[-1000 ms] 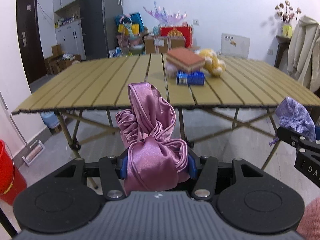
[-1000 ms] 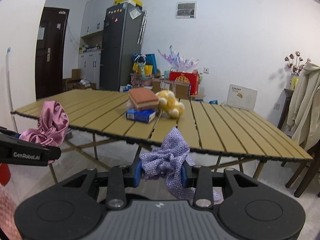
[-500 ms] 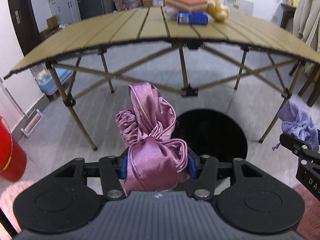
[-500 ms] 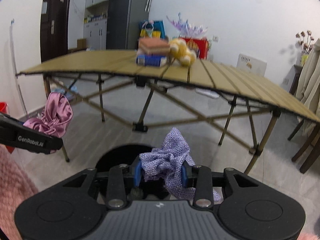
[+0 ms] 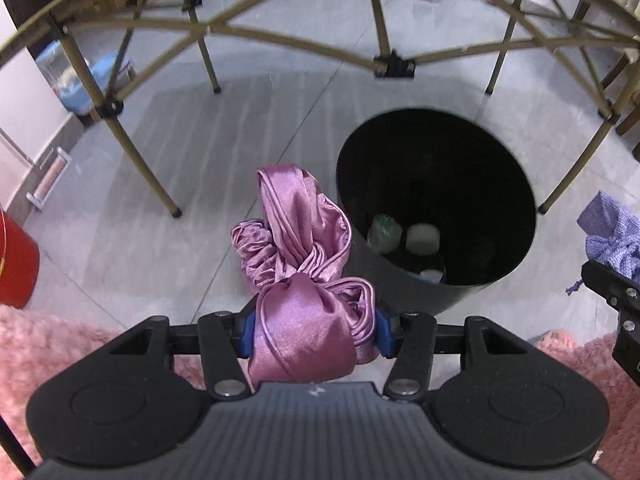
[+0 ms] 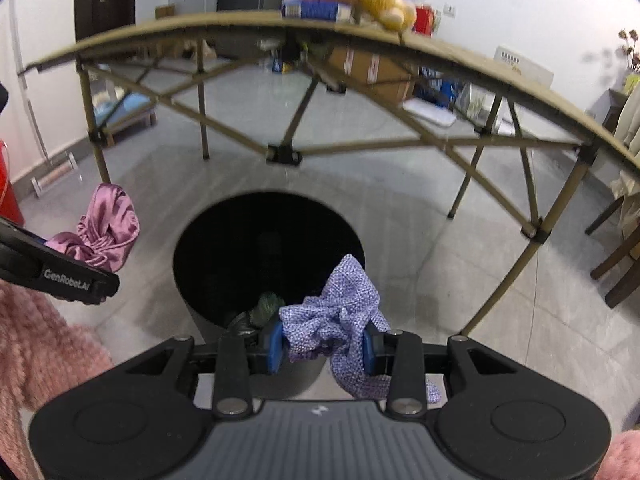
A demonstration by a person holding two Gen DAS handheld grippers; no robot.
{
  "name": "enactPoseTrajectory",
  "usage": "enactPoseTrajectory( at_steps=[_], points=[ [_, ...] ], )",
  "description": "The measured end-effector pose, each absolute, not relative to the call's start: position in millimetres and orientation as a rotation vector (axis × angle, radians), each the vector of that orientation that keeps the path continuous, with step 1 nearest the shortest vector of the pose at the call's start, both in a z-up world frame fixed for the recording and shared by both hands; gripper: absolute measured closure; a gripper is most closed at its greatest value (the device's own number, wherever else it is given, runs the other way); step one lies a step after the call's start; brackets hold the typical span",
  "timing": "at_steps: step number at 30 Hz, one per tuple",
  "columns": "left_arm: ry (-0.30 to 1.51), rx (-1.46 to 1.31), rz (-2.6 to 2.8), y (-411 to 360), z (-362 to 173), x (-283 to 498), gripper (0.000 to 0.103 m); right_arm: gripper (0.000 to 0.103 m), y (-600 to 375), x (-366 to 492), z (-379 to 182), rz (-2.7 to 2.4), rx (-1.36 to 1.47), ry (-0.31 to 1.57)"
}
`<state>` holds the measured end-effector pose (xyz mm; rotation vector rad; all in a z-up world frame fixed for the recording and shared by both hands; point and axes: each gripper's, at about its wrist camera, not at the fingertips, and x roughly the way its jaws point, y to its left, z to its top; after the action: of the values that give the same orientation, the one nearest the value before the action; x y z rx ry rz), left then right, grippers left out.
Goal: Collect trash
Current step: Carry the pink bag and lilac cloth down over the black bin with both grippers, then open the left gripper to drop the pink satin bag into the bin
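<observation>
Both tools clamped: left tool (image 5: 312,330) on pink satin cloth (image 5: 304,280), right tool (image 6: 322,346) on purple rag (image 6: 340,316); tabletop clutter (right view only)

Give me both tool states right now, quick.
Left tool: closed on the pink satin cloth.
Right tool: closed on the purple knit cloth, by the black bin.

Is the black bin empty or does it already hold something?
Not empty: the bin holds a few items at the bottom, a greenish wad among them.
</observation>
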<state>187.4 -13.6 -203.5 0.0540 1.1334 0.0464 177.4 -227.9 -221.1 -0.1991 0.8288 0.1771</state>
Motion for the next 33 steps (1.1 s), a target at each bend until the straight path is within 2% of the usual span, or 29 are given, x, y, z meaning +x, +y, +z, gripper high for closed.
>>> enactPoseTrajectory(
  at_steps=[14, 33],
  points=[
    [1.251, 0.045, 0.050, -17.7, -227.4, 206.9, 0.049, 0.067, -237.3, 210.6, -259.1, 0.106, -0.166, 0.990],
    [1.191, 0.051, 0.014, -46.3, -210.8, 238.6, 0.049, 0.067, -261.0, 244.5, -273.5, 0.005, -0.114, 1.021]
  ],
)
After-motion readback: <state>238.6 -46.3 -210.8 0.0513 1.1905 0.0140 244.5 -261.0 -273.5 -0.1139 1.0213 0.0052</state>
